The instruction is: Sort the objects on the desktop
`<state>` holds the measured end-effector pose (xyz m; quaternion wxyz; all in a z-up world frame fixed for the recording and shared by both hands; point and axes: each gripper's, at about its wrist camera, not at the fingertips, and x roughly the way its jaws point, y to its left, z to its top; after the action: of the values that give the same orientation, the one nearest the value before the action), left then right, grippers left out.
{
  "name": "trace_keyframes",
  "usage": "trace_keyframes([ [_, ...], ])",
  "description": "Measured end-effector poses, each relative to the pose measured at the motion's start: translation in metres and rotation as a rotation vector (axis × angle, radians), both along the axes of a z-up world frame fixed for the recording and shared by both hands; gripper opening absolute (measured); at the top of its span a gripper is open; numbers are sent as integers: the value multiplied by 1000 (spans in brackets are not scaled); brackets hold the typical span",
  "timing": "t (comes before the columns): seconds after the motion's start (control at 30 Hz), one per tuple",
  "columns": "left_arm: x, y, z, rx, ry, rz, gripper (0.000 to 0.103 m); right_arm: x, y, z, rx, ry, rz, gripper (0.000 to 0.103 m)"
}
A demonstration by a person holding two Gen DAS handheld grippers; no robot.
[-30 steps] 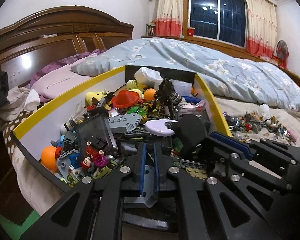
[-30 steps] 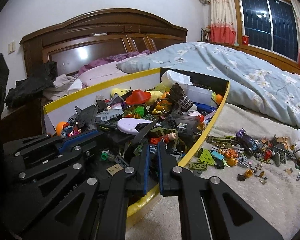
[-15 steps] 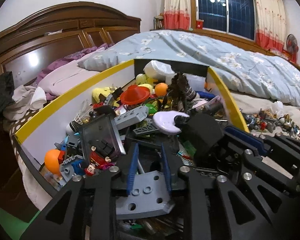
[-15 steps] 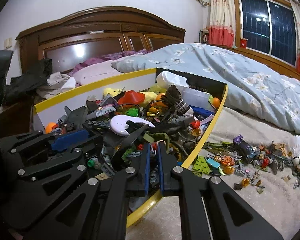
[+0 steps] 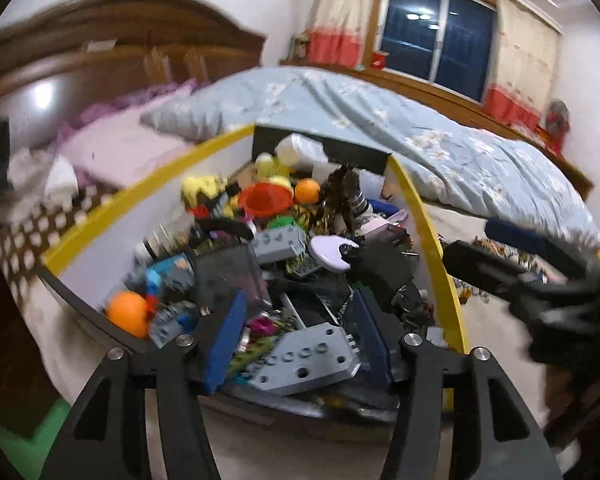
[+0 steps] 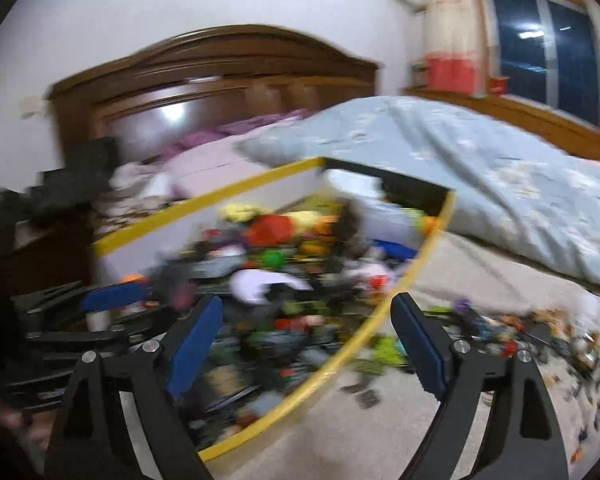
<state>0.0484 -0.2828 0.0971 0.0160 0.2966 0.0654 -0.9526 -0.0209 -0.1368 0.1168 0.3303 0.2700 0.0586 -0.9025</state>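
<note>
Between the blue pads of the left hand-held gripper (image 5: 298,344) lies a grey studded plate (image 5: 304,360), on top of the toy pile at the near end of the yellow-rimmed box (image 5: 428,236). The jaws are opening, so I judge the plate is being let go into the box. The right hand-held gripper (image 6: 306,338) is also opening, very wide, and holds nothing; it hangs over the box rim, near the loose bricks (image 6: 512,328) on the bed.

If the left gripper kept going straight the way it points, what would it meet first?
Probably the grey studded plate, lying between the opening jaws of the left gripper at the near end of the toy box. Depth is hard to judge.
</note>
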Motion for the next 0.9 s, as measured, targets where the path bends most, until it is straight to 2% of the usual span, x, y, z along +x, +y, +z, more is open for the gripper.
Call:
trace_keyframes([
  [0.03, 2, 1, 2, -28, 11, -17, 56, 2, -2, 5, -10, -19, 46, 86],
  [0.07, 4, 1, 3, -51, 21, -17, 51, 7, -6, 9, -3, -37, 85, 82],
  [0.1, 4, 1, 2, -76, 25, -3, 45, 9, -10, 10, 18, -53, 101, 71],
  [0.13, 3, 0, 0, -75, 10, 2, 31, 10, -15, 7, 34, -81, 121, 66],
  [0.17, -1, -4, -3, -46, -16, -8, 22, 10, -20, 3, 41, -118, 143, 59],
  [0.23, -7, -9, -8, 25, -58, -43, 15, 5, -26, -12, 26, -196, 137, 58],
  [0.33, -22, -9, -18, 70, -130, -84, 13, -14, -22, -28, -30, -218, 19, 55],
  [0.37, -23, -7, -18, 46, -124, -72, 11, -20, -22, -33, -41, -236, -6, 43],
  [0.4, -28, -4, -19, 18, -138, -64, 11, -32, -24, -38, -50, -262, -34, 25],
  [0.47, -39, -4, -22, -10, -172, -44, 11, -51, -31, -44, -78, -302, -40, 9],
  [0.5, -44, -7, -24, -6, -192, -33, 11, -57, -38, -44, -78, -310, -25, 5],
  [0.63, -68, -27, -28, 58, -226, 12, 5, -67, -59, -35, -50, -264, 7, 3],
  [0.77, -83, -47, -34, 74, -250, 88, 4, -75, -53, -21, -178, -295, 37, 3],
  [0.83, -81, -60, -31, 117, -233, 133, 4, -75, -53, -19, -146, -274, 3, 4],
  [0.87, -78, -67, -29, 131, -223, 175, 4, -74, -56, -19, -103, -259, -18, 7],
  [0.9, -76, -72, -29, 147, -223, 185, 4, -72, -59, -23, -39, -248, -41, 23],
])
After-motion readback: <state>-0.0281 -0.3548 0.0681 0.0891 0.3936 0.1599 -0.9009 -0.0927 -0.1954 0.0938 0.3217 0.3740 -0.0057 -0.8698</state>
